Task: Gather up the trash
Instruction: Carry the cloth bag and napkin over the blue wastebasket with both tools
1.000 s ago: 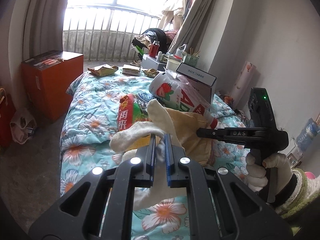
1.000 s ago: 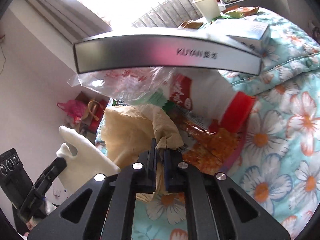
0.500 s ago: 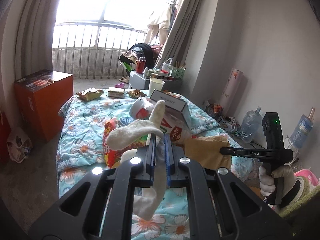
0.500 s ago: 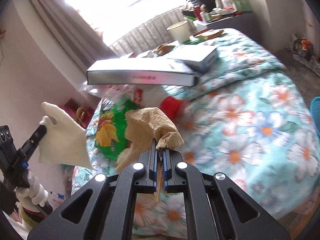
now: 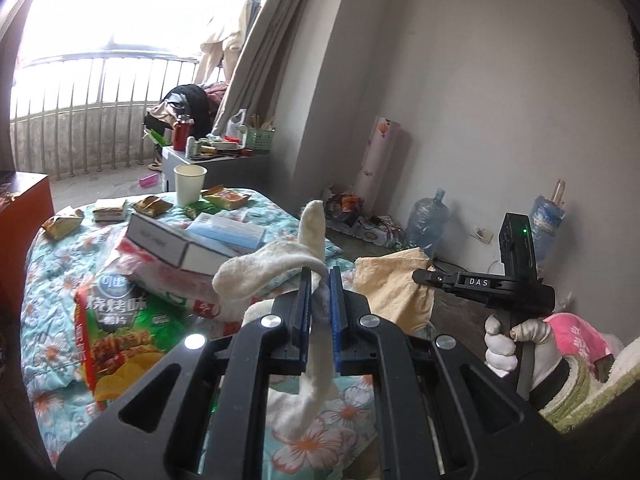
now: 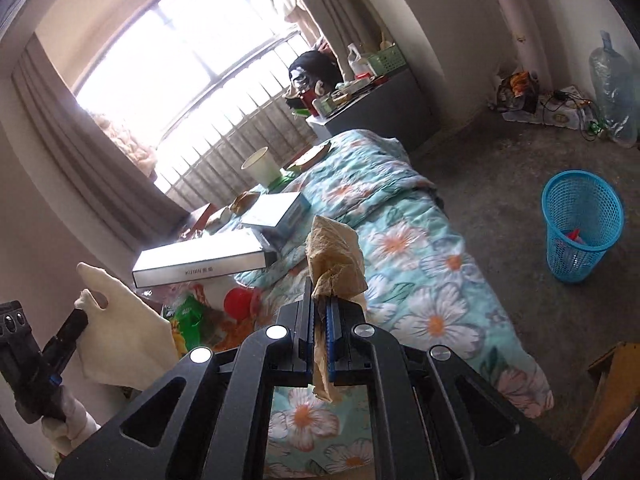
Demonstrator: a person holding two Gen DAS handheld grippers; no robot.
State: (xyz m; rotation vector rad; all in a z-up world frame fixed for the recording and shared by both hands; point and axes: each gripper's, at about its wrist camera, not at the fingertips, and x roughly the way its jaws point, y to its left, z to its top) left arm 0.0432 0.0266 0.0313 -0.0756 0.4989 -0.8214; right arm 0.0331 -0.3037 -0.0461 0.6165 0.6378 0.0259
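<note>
Blue mesh basket, red scrap inside

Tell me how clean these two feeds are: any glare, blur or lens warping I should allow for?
Left wrist view: window blown out white, walls bowed by fisheye, white cloth in the left gripper sharp. Right wrist view: window also overexposed, room tilted and curved, blue basket clear, no motion blur.

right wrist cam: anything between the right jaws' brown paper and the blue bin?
In the right wrist view: past the brown paper comes the floral quilt's edge, then bare concrete floor up to the blue bin.
</note>
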